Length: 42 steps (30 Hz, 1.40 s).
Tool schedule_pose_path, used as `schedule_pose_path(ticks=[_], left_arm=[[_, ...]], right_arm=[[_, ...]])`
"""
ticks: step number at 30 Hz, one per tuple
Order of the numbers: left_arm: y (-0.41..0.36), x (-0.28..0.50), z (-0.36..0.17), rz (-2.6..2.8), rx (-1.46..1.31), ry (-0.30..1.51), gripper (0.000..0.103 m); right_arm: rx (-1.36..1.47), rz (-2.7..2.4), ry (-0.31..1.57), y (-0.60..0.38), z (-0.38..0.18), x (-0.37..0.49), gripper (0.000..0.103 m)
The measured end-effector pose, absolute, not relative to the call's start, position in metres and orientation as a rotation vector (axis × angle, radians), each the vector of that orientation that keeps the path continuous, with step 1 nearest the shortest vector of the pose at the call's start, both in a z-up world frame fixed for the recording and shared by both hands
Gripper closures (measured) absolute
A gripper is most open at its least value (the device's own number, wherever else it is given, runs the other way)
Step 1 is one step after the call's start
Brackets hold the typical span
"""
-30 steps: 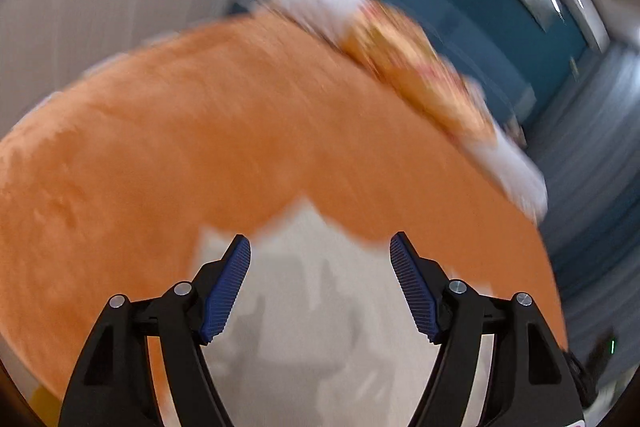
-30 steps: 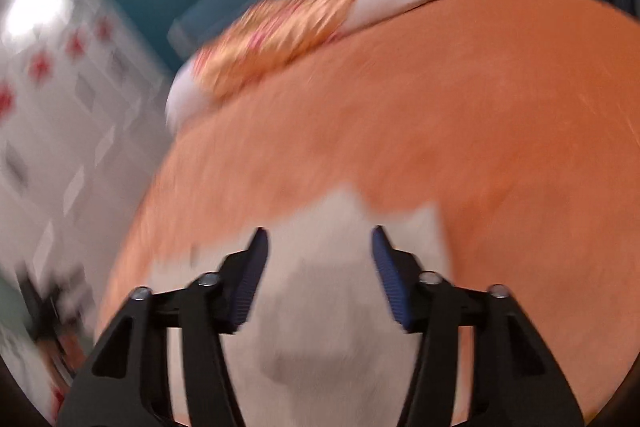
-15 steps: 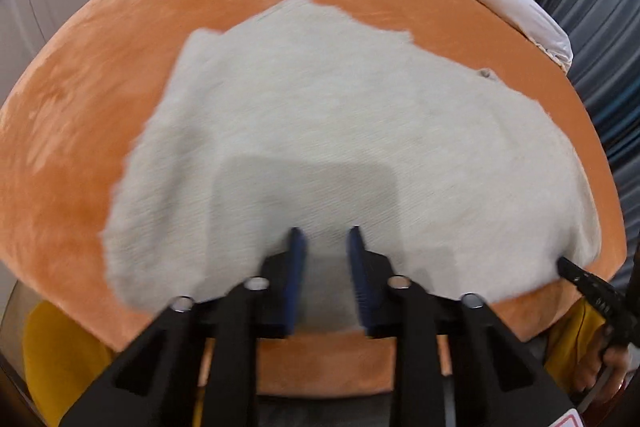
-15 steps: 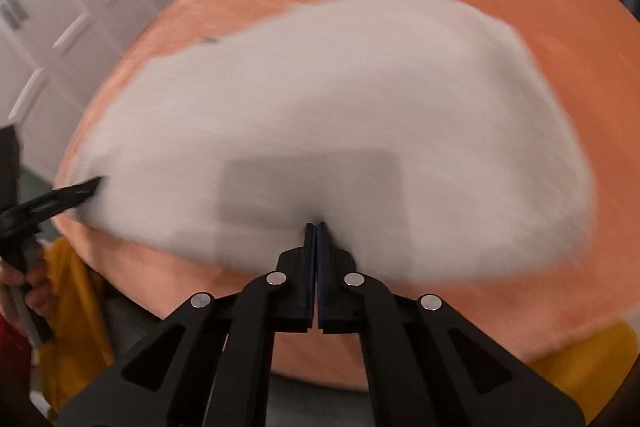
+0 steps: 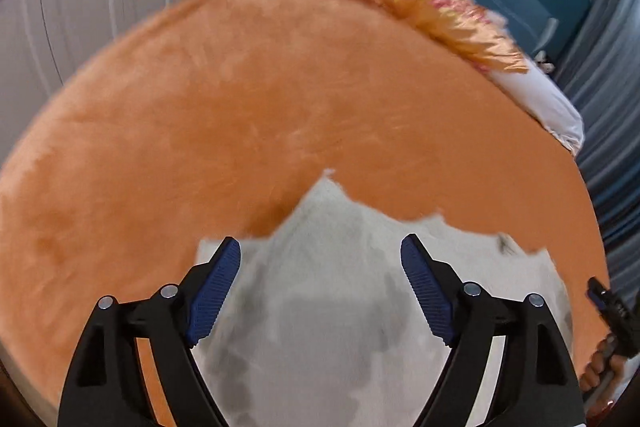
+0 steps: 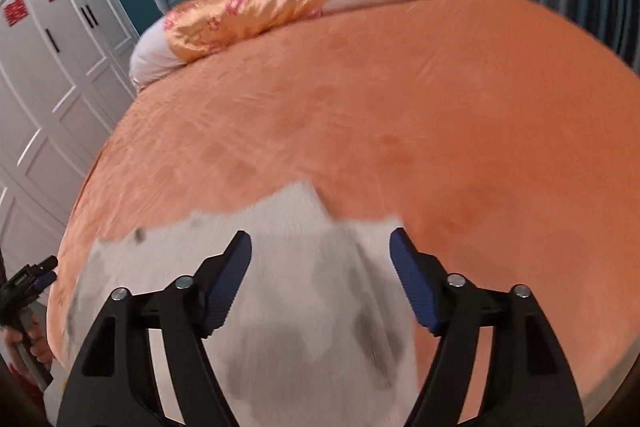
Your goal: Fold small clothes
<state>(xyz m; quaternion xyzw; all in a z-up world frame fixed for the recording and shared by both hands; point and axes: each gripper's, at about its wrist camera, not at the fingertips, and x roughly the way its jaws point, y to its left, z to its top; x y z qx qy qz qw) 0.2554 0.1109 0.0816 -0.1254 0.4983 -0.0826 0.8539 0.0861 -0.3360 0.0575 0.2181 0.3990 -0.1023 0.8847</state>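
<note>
Left wrist: fuzzy off-white garment (image 5: 328, 291) on plush orange bedspread (image 5: 240, 115).

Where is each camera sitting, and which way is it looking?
Left wrist view: sits on the left claw, looking down along its opening fingers at the white garment on the orange bed cover; the right claw and the hand holding it show at the right edge.
Right wrist view: sits on the right claw, fingers also opening, above the same garment; the left claw shows at the left edge.
Both share the garment, bed cover and gold pillow.
</note>
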Motion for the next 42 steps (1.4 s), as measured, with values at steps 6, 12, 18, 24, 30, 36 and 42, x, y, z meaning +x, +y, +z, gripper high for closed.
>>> schedule_pose_path(ticks=[6,12,18,24,30,36,42], left_arm=[[0.113,0.279,0.035,-0.282,-0.356,1.203,0.095],[0.153,0.261,0.053,-0.178,-0.351,1.103,0.095],[0.137,0.272,0.027,-0.108,-0.28,1.138,0.089],[0.085,0.219,0.104,-0.128,-0.11,0.953,0.076],[-0.01,0.144,0.076,-0.435,-0.026,1.1,0.066],[0.037,0.102,0.05,-0.394,0.086,1.104,0.066],[0.151,0.107,0.055,-0.149,0.013,1.151,0.068]], right_arm=[[0.557,-0.188,1.0,-0.336,-0.002,0.146,0.097],[0.54,-0.227,0.778,-0.356,0.047,0.098,0.097],[0.557,-0.34,0.946,-0.381,-0.019,0.106,0.095],[0.375,-0.246,0.831,-0.312,0.061,0.1,0.085],[0.361,0.188,0.953,-0.167,0.037,0.092,0.088],[0.304,0.176,1.016,-0.175,0.007,0.041,0.091],[0.447,-0.134,1.05,-0.3,0.008,-0.018,0.103]])
